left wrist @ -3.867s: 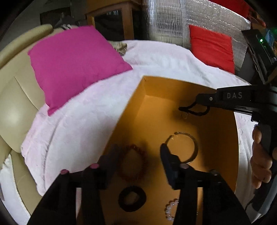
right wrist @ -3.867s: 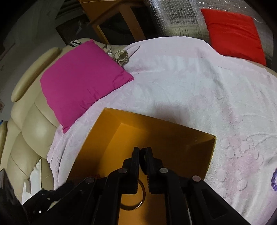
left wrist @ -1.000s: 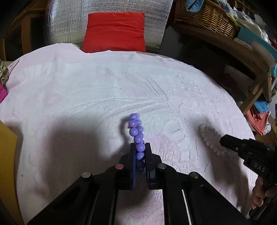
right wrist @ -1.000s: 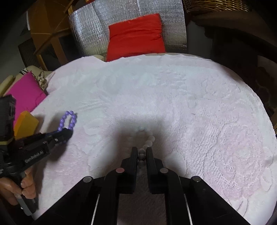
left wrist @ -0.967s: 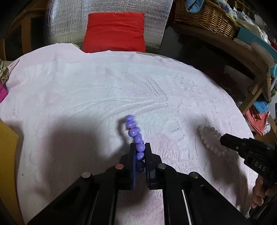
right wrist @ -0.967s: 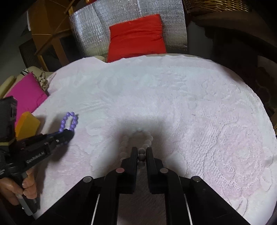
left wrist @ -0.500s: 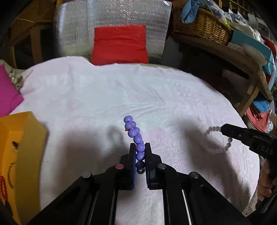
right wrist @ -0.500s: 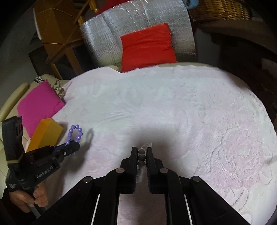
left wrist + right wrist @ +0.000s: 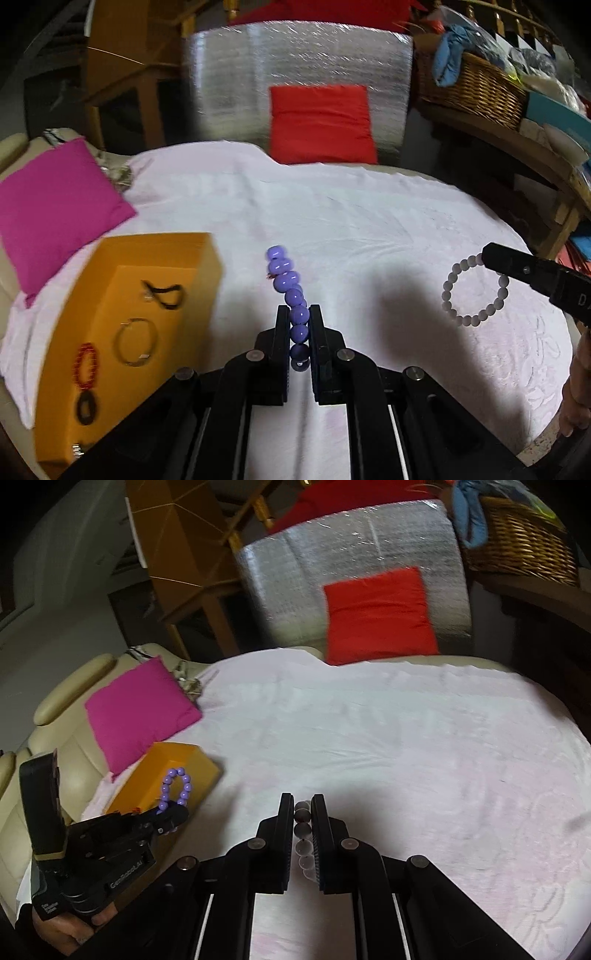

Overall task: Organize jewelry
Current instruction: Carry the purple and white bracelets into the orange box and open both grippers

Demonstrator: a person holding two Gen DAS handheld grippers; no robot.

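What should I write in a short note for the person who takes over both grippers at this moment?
Left gripper: shut on the purple bracelet, held in the air above the white cover.
Right gripper: shut on the white bracelet, also lifted.
Orange box: sits on the cover to the left, open.
Done: the box holds a red bracelet, a metal bangle, a black ring and a small dark piece.
Left: bring both bracelets over to the box and release them inside.

Your left hand-held gripper (image 9: pixel 168 818) reads "GenRobot.AI" on its body; your right hand-held gripper (image 9: pixel 491 258) shows "DA", cut off.
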